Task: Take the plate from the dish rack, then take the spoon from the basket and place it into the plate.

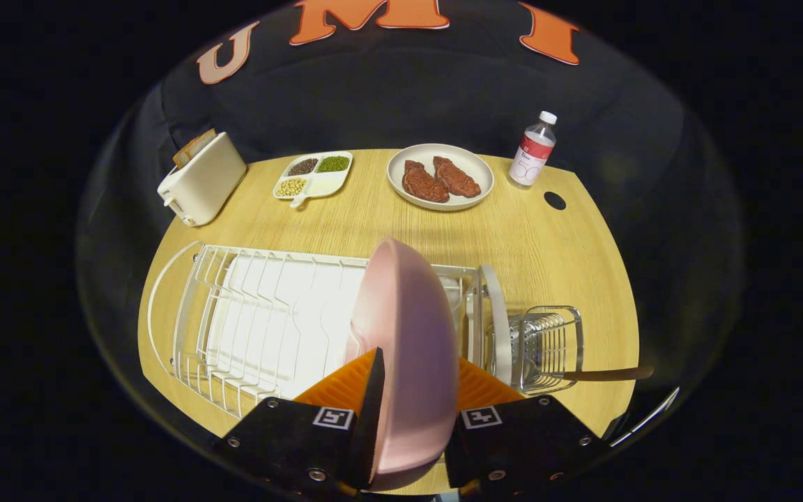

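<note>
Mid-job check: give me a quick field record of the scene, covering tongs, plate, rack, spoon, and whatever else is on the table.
tongs: tongs shut on the pink plate, one finger on each face
plate: pink plate held on edge, upright, over the dish rack
rack: white wire dish rack, slots ahead of the fingers bare
spoon: spoon in the wire basket at the rack's end, handle sticking out sideways
table: wooden table
beyond rack: toaster, divided tray of beans, plate with two meat pieces, bottle
</note>
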### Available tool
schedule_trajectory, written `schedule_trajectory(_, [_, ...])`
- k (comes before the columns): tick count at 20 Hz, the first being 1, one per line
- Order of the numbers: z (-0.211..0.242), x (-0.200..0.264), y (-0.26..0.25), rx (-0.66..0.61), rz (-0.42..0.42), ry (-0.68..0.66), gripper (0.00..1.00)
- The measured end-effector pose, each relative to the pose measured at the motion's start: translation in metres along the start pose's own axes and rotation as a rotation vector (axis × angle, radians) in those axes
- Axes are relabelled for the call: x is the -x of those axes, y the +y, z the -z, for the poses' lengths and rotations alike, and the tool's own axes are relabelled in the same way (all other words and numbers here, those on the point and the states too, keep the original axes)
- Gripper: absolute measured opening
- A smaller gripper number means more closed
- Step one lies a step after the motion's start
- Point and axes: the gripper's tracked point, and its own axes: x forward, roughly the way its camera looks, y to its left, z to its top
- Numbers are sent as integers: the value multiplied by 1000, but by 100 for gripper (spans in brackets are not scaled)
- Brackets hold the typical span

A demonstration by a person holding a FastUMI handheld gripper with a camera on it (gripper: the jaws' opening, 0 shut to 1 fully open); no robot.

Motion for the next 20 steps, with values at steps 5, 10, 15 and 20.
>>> schedule_trajectory(5, [-15,8,-14,-77,51,-56,33])
schedule_trajectory(10, [-24,21,-19,-65,119,-123,32])
schedule_trajectory(15, [-35,34,-22,-65,153,-169,31])
schedule_trajectory(20, [-37,56,-22,-88,142,-234,31])
